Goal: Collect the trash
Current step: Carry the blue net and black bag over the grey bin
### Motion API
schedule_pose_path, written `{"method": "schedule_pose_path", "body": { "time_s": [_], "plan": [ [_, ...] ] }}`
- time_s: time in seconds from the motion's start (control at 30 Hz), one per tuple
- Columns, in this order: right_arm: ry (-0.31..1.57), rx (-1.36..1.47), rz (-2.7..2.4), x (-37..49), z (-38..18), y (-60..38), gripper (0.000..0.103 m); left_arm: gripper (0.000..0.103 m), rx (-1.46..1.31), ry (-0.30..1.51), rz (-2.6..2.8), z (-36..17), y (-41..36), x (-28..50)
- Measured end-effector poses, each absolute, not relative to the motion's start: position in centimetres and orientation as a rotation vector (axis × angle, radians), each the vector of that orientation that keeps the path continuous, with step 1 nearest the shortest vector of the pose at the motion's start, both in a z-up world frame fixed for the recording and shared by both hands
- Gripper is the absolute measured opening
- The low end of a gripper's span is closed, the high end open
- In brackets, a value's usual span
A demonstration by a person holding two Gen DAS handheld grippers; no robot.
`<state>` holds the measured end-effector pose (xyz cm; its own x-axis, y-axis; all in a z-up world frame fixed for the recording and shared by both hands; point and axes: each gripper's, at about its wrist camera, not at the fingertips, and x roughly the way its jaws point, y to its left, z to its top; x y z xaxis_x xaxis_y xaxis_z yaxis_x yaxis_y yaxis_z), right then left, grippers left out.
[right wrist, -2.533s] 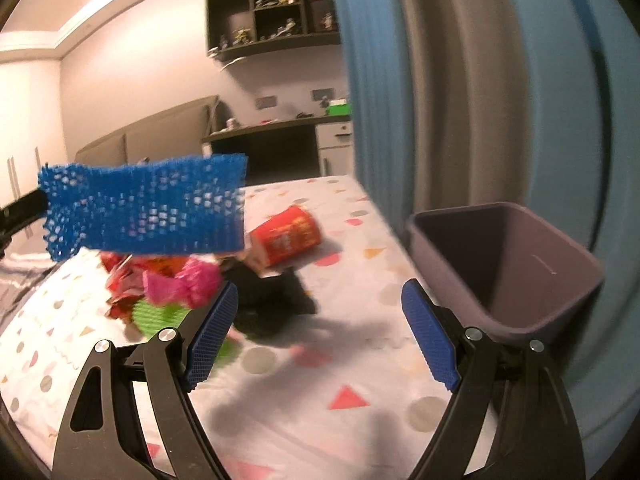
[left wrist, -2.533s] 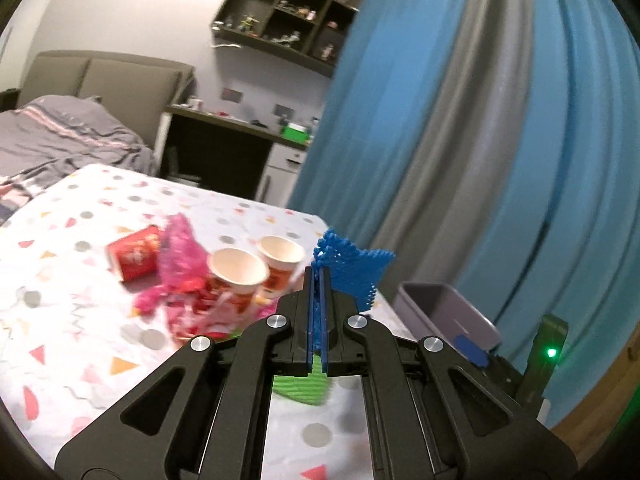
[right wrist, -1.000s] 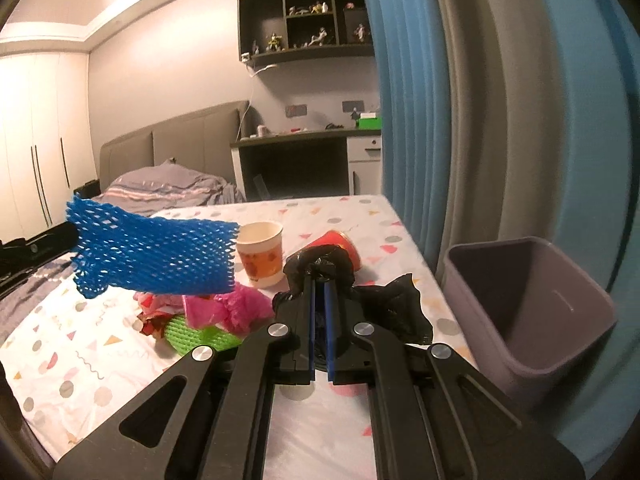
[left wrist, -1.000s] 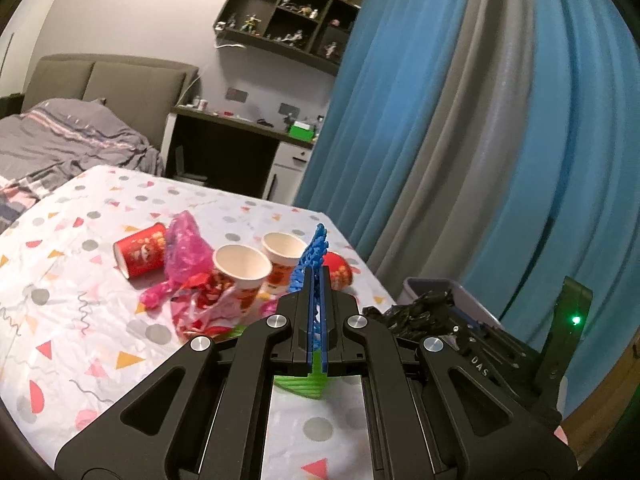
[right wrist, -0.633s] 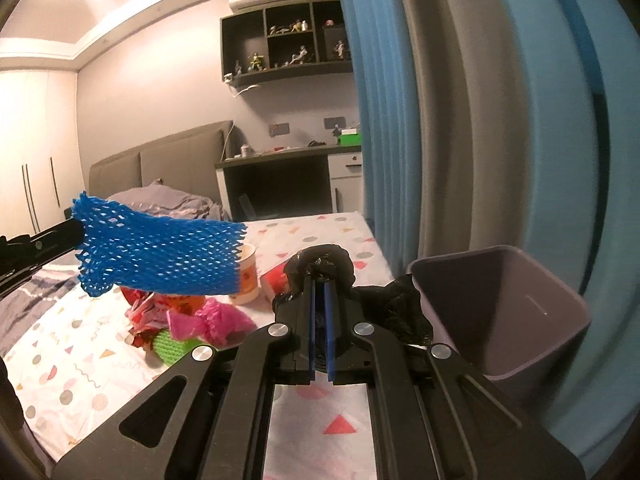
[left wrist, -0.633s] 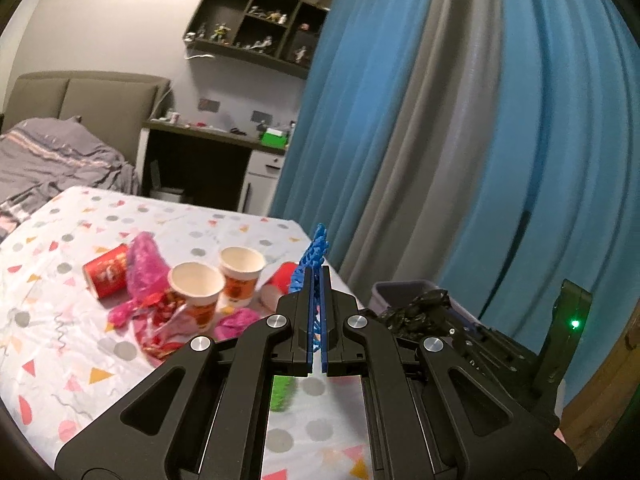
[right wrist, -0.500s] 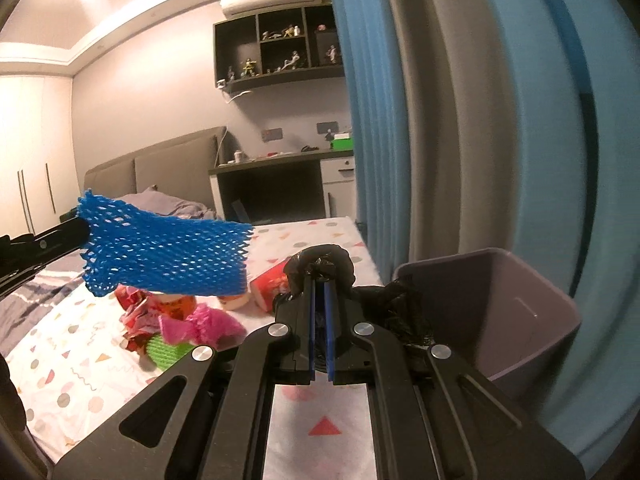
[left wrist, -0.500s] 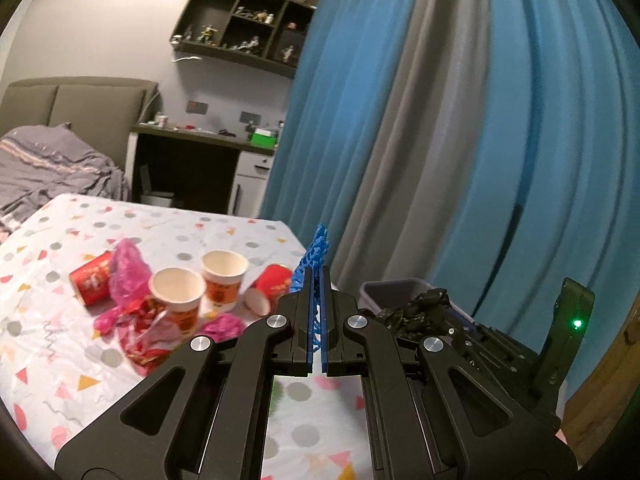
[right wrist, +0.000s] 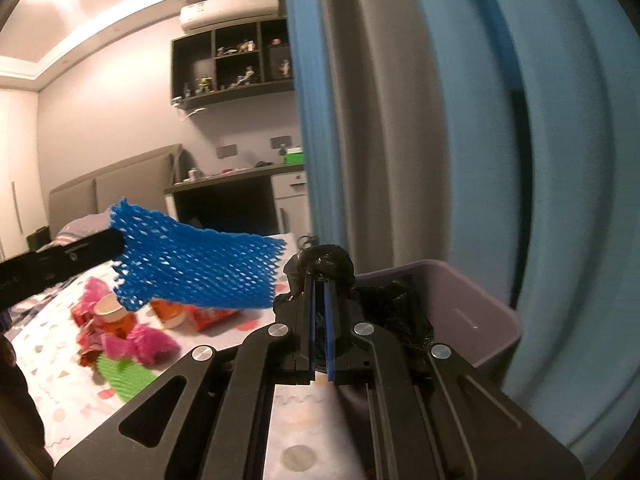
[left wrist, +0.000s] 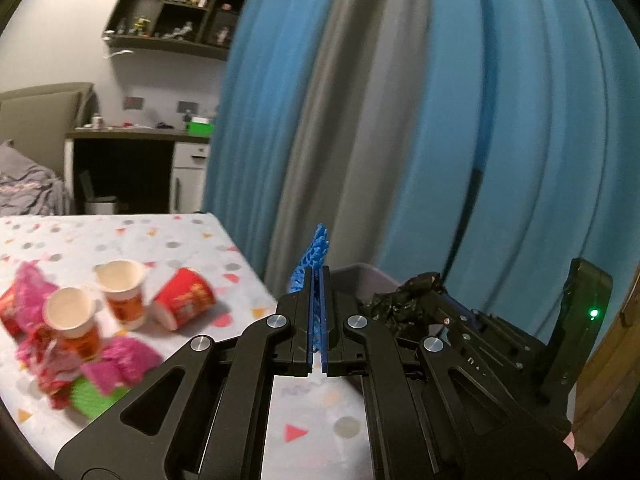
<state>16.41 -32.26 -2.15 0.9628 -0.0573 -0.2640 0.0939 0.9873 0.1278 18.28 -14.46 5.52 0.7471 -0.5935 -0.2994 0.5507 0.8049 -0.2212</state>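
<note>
My left gripper (left wrist: 318,280) is shut on a blue foam net (left wrist: 310,256), seen edge-on; in the right wrist view the net (right wrist: 200,268) hangs flat in the air left of my right gripper. My right gripper (right wrist: 319,284) is shut on a crumpled black plastic bag (right wrist: 396,312), held just before the rim of the grey trash bin (right wrist: 472,300). In the left wrist view the bag (left wrist: 404,300) and the bin's rim (left wrist: 360,274) lie to the right of the left gripper.
On the patterned bedspread (left wrist: 192,236) lie two upright paper cups (left wrist: 120,284), a tipped red cup (left wrist: 184,300), pink wrappers (left wrist: 120,364) and a green foam net (left wrist: 96,396). Blue and grey curtains (left wrist: 400,120) hang close behind the bin. A desk (left wrist: 132,160) stands far back.
Both grippers have swung right toward the bin, which now looms larger. The right gripper, open earlier, shut on the black bag. The blue net has stayed in the left gripper.
</note>
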Motion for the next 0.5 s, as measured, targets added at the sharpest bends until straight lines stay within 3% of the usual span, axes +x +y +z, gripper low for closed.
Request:
{"method": "schedule_pose_path", "body": {
  "time_s": [0.5],
  "plan": [
    [0.282, 0.169, -0.195, 18.3, -3.5, -38.0, 0.005, 0.001, -0.119, 0.464, -0.75, 1.3, -22.6, 23.3]
  ]
}}
